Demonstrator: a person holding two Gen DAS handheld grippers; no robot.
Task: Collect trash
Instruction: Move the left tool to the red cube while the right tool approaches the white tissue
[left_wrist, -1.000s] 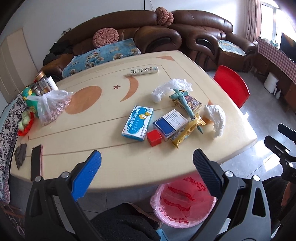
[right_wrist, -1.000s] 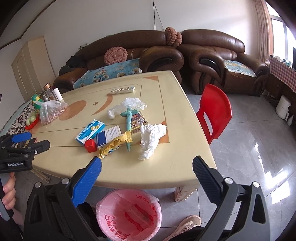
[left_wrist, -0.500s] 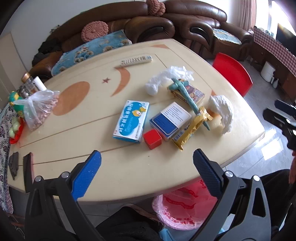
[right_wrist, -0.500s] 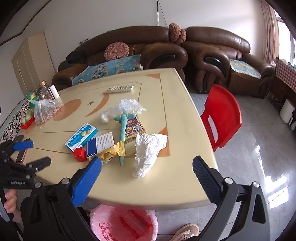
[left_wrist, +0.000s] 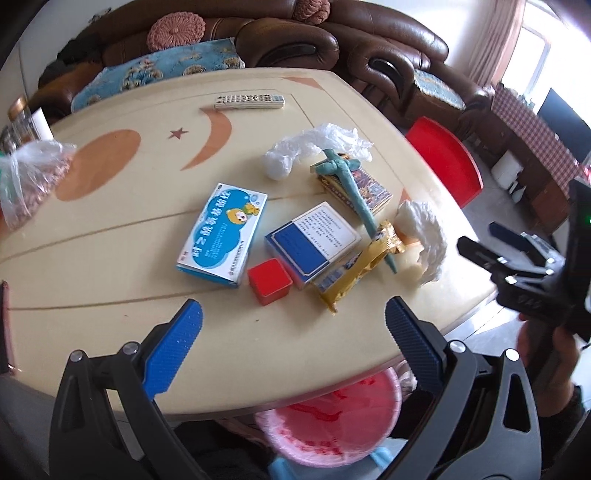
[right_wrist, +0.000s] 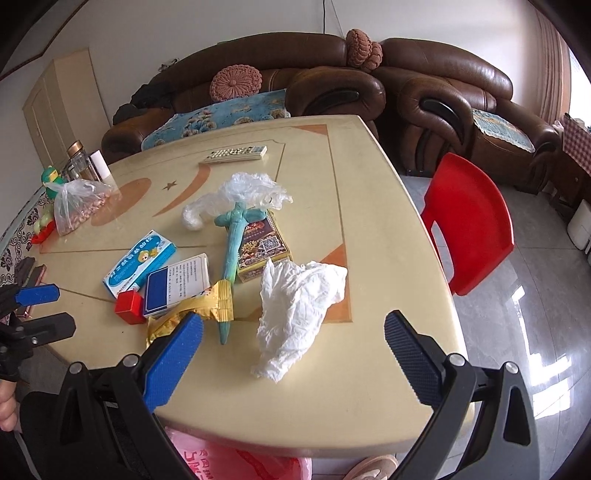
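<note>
On the cream table (right_wrist: 369, 229) lie a crumpled white tissue (right_wrist: 295, 306), a gold snack wrapper (right_wrist: 195, 314) and a clear crumpled plastic bag (right_wrist: 251, 192). They also show in the left wrist view: tissue (left_wrist: 424, 236), wrapper (left_wrist: 358, 273), bag (left_wrist: 314, 147). A pink-lined trash bin (left_wrist: 332, 421) stands under the table's near edge. My right gripper (right_wrist: 293, 354) is open just before the tissue. My left gripper (left_wrist: 293, 332) is open and empty over the near edge, below a red cube (left_wrist: 269, 281).
A blue medicine box (left_wrist: 223, 232), a blue-white box (left_wrist: 314, 243), a dark card box (left_wrist: 354, 188), a teal toy sword (left_wrist: 354, 188) and a remote (left_wrist: 249, 100) lie on the table. A bag of nuts (right_wrist: 79, 206) is at left. A red chair (right_wrist: 469, 221) stands right.
Both grippers have moved forward over the table's near edge toward the items. The right gripper has closed in on the white tissue. Both stay open.
</note>
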